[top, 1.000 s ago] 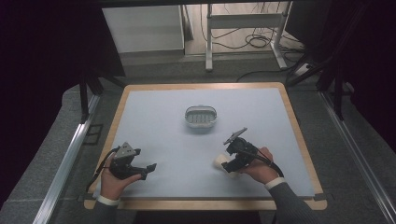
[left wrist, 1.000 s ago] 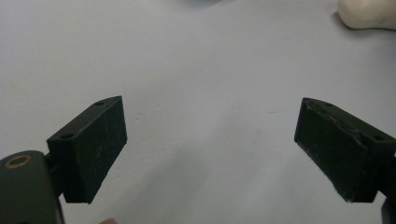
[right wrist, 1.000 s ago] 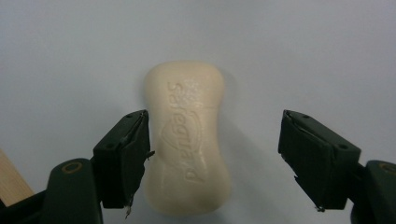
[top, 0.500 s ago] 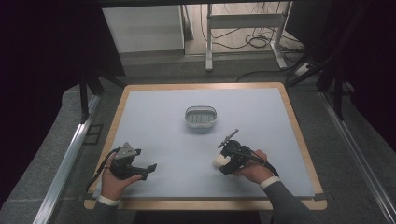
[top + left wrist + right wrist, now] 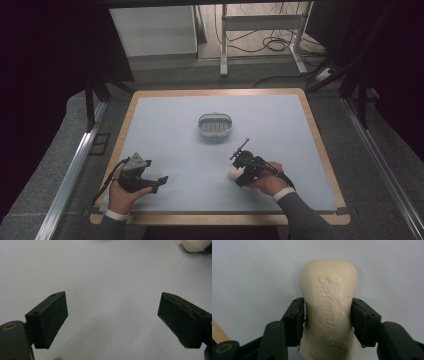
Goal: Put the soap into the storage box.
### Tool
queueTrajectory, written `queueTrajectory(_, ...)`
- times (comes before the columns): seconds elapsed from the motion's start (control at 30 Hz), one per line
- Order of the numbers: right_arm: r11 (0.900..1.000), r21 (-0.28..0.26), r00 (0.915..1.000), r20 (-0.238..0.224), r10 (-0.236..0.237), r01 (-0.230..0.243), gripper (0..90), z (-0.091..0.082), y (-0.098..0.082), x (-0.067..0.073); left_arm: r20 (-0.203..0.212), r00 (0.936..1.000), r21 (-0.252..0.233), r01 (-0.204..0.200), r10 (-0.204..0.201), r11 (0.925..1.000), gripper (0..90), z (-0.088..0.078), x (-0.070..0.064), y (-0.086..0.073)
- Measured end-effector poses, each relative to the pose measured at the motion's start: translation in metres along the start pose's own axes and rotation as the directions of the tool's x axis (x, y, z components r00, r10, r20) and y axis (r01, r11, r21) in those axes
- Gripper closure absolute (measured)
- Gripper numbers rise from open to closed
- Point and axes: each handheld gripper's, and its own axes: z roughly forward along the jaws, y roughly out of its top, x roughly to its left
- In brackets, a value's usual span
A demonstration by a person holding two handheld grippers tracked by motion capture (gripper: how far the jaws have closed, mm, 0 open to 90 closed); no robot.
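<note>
So the setup is a wooden-edged table (image 5: 320,150) with a pale blue-grey mat (image 5: 190,160) covering most of it, and a person working a hand-held gripper in each hand from the near side.

The right gripper (image 5: 327,315) is clamped on a cream bar of soap (image 5: 329,307) — in the right gripper view both black jaws press against the bar's sides, about halfway along it, with the far end sticking out past the jaw tips. There's embossed lettering and a shield-like logo on the top face, but I can't read it cleanly. In the high view the soap (image 5: 233,174) sits low over the mat at the near right of centre, with the right hand (image 5: 267,182) behind it and a grey sleeve (image 5: 305,217) running off the bottom edge. Whether the bar is actually touching the mat or just above it, I can't tell.

The left gripper (image 5: 113,315) is spread wide with nothing between the jaws — just bare mat in the left gripper view, plus a bit of the soap (image 5: 195,245) peeking in at the top right corner. In the high view it's at the near left of the table, held by the left hand (image 5: 122,192), grey three-cornered plate on top.

Farther back, near the middle of the mat, there's a small oval soap dish (image 5: 215,125), clear-ish with a ribbed inside, well apart from both grippers.
</note>
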Motion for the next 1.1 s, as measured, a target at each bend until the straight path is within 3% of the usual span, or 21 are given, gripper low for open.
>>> queueTrajectory(0.43, 1.000, 0.026, 0.9998, 0.019, -0.012, 0.012, 49.7, 0.000, 0.005, 0.000, -0.001, 1.0000, -0.008, 0.002, -0.002, 1.0000, 9.8, -0.003, 0.000, 0.001)
queueTrajectory(0.9, 0.999, -0.045, 1.0000, 0.004, -0.004, 0.004, 49.7, -0.024, 0.010, -0.020, -0.001, 1.0000, -0.001, -0.001, 0.001, 1.0000, 9.8, -0.001, -0.001, 0.001)
queueTrajectory(1.1, 0.996, -0.078, 0.9990, -0.011, -0.043, 0.042, 49.7, -0.035, 0.022, -0.028, -0.001, 1.0000, 0.003, -0.003, 0.003, 1.0000, 9.8, 0.000, -0.001, 0.001)
